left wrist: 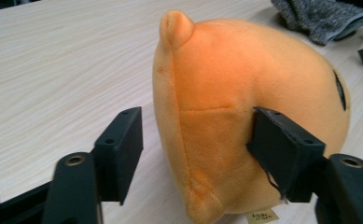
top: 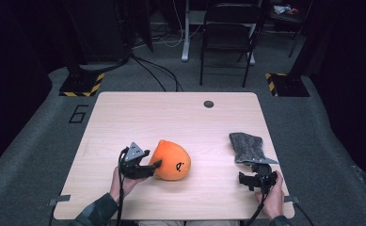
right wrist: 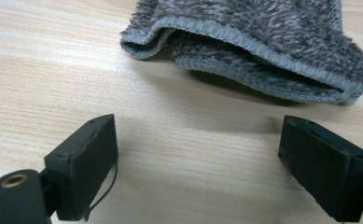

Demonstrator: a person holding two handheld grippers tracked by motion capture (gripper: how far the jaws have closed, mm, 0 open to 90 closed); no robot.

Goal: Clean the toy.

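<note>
Overhead, we are looking down on a pale wooden tabletop (top: 138, 113) with the orange plush toy (top: 172, 161) lying near its middle, toward the near edge. Our left gripper (top: 155, 164) is lying level at the toy's left side, jaws pointing right into it. Our right gripper (top: 260, 165) is sitting at the near right, just short of the grey folded cloth (top: 247, 147).

Along the left gripper's jaws, we are seeing the plush toy (left wrist: 244, 112) sitting between them: the right jaw is resting against the fabric, the left one is standing clear of it with bare tabletop showing in the gap. So the jaws are released, not pinching; the toy is resting on the tabletop by its own weight.

Along the right gripper's jaws, we are facing the grey cloth (right wrist: 263, 42) lying just beyond them. These jaws are spread wide and holding nothing, seemingly lined up with the cloth's folded hem.
</note>
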